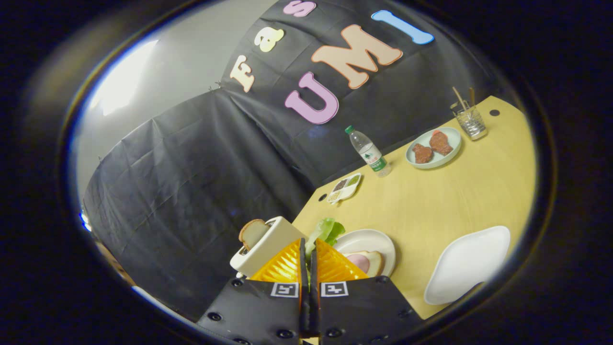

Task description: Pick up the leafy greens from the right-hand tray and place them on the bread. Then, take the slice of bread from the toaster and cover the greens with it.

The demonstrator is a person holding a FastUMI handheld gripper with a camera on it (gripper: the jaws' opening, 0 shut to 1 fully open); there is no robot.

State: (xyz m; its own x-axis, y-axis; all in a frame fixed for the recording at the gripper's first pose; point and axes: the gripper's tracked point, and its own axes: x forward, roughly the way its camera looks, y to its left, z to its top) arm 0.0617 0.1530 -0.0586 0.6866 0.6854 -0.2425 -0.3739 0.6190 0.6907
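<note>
Greens in my tongs, bread just beyond.
My tongs [308, 256] pinch the leafy greens [326, 231]; the bread [368, 262] on its plate [378, 239] lies just ahead, rightward, toaster [266, 247] left.

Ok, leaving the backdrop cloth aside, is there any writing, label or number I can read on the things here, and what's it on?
Water bottle: green label, print too small to read.
Gripper: a square black-and-white marker on each finger, a pattern and no words; the fingers are shut on the leafy greens.
Toaster, white tray: no writing visible.
Nothing can be quoted.
</note>
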